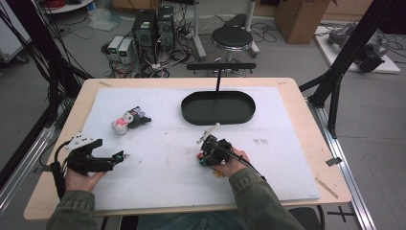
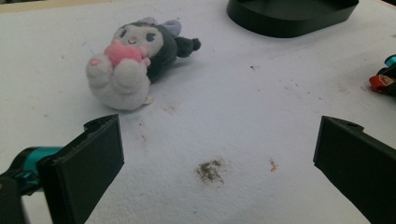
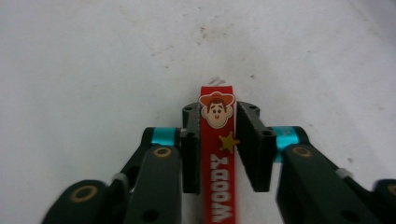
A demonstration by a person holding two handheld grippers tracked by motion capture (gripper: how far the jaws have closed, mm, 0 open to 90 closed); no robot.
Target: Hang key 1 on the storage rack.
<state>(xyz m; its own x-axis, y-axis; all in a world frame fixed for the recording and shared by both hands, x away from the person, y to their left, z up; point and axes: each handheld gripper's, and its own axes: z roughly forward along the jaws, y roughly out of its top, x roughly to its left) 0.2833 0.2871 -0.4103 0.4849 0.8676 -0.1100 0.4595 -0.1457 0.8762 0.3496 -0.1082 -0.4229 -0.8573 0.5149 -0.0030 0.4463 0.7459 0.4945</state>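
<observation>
**Right tool pinches the red strap; left tool waits spread**

The right tool [image 3: 218, 140] has its 2 black jaws pressed in on a flat red rubber strap printed with a cowboy face, a yellow star and the word WOODY [image 3: 218, 140]. The strap runs lengthwise between the pads, with the cowboy face poking out just past the jaw tips over the white mat [image 1: 167, 182] that covers the wooden tabletop [image 1: 306, 143]. In the high view this tool [image 1: 203, 154] sits in front of the black oval metal tray [image 1: 218, 108], between the tray and the person's edge of the tabletop, a little to the tray's left, gripped by a hand in an olive sleeve.

The left tool [image 2: 215, 158] is spread wide, with nothing between its jaws but stained mat. From above it [image 1: 117, 157] lies well to the left of the tray, near the tabletop's left edge.

A small plush toy with a black hood, white body and pink heart [image 1: 129, 120] lies on its side to the left of the tray, between the tray and the left tool, touching neither.
</observation>
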